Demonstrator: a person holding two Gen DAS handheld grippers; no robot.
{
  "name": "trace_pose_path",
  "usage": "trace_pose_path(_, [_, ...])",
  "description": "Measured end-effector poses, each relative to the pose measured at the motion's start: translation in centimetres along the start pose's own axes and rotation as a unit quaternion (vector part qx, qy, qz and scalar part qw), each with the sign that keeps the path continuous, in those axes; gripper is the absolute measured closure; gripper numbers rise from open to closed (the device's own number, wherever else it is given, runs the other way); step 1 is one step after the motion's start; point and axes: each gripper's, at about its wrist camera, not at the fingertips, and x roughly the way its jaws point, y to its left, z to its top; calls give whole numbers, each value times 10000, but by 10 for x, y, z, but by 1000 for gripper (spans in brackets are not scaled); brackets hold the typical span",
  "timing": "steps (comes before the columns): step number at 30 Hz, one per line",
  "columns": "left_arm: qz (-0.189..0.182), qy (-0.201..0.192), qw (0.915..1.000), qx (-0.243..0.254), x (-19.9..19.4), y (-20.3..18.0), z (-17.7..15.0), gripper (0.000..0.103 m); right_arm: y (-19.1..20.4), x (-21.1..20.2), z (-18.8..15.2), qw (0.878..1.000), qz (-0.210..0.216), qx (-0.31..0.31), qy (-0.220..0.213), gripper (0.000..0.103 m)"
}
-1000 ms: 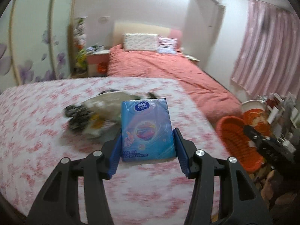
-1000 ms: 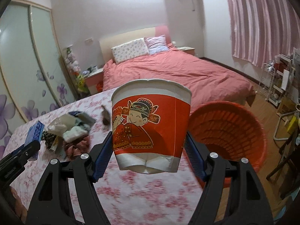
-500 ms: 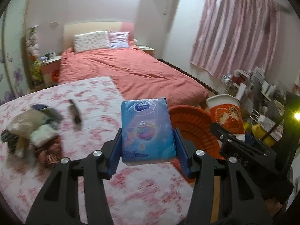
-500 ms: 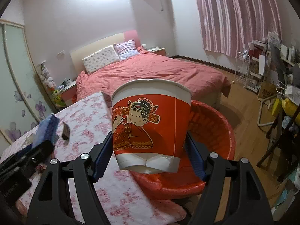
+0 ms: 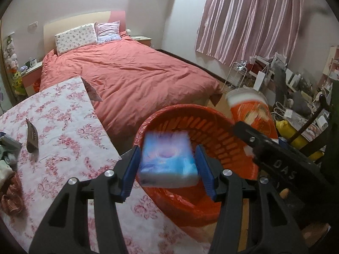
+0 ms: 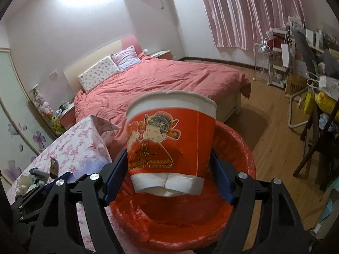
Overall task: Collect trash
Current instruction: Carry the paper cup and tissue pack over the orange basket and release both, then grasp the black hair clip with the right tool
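My left gripper [image 5: 167,165] has opened and a blue tissue pack [image 5: 167,158], blurred, drops between its fingers above the red trash basket [image 5: 214,209]. My right gripper [image 6: 169,169] has also opened wider than the red-and-white paper cup [image 6: 169,141], which tilts and slips free between the fingers just above the same basket [image 6: 231,146]. In the left wrist view the cup [image 5: 250,110] and right gripper show over the basket's far right rim.
The floral-cloth table [image 5: 63,127] lies left of the basket, with a dark wrapper [image 5: 31,135] and a pile of trash [image 5: 6,169] on it. A red bed [image 5: 131,74] stands behind. Cluttered shelves and a chair [image 6: 313,97] stand to the right.
Both grippers swung right from the table to over the basket. Their fingers have spread, and the tissue pack and the cup have come loose and are falling.
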Motion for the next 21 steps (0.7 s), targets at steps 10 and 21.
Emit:
trace_pose_path(10, [334, 178, 9991, -181, 4, 26, -9, 44, -2, -7, 1, 9999, -116, 64, 41, 19])
trace_pose_path(21, [1071, -146, 9928, -520, -58, 81, -24, 41, 29, -26, 4, 9996, 83, -247, -74, 19])
